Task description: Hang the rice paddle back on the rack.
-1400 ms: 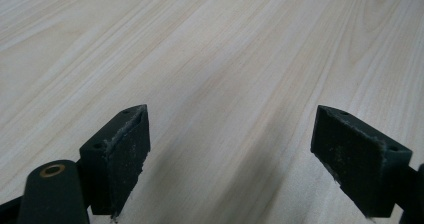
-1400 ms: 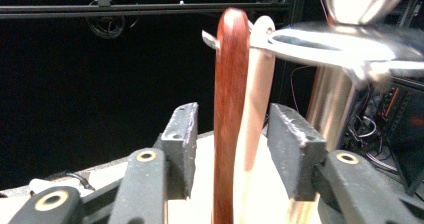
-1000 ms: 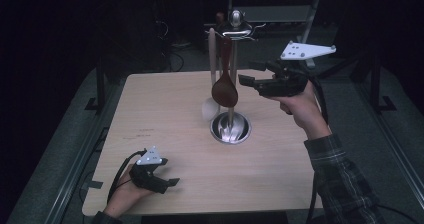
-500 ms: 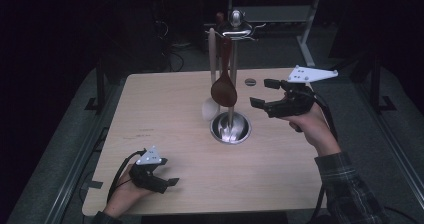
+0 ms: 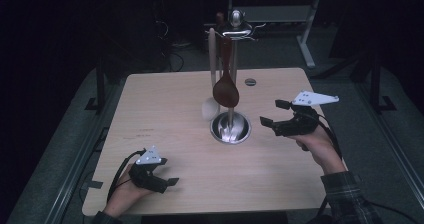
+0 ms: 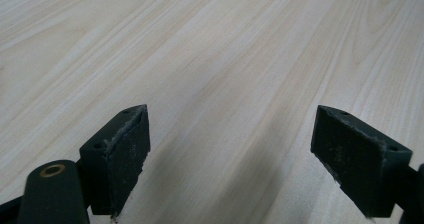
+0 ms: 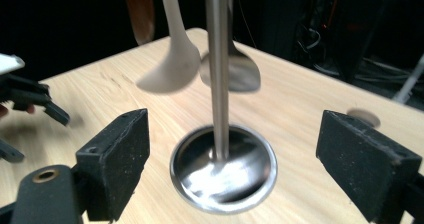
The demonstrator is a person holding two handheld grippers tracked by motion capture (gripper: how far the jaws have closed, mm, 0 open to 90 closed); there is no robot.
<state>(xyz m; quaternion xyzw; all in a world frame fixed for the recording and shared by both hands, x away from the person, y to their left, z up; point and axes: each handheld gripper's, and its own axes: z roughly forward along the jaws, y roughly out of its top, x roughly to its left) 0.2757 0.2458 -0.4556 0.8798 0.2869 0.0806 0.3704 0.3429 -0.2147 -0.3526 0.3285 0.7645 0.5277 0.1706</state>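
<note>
A metal utensil stand [image 5: 230, 129] with a round shiny base and an upright pole stands mid-table. A brown wooden spoon [image 5: 226, 91] and a pale spoon [image 5: 209, 109] hang from its top. My right gripper [image 5: 270, 112] hovers low to the right of the base and points at it. Its jaws have just been opening and stand wide with nothing between them. In the right gripper view [image 7: 235, 151] the base [image 7: 223, 170] and pole [image 7: 217, 69] lie straight ahead. My left gripper [image 5: 167, 171] rests open near the table's front left, over bare wood [image 6: 230, 149].
A small round grommet [image 5: 250, 82] sits in the table behind the stand. The wooden table [image 5: 165, 109] ends close behind my left hand and right of my right hand. Dark floor, cables and a table leg surround it.
My right gripper has come down and to the right, away from the hanging brown spoon, and its jaws stand wider. The left gripper has stayed put.
</note>
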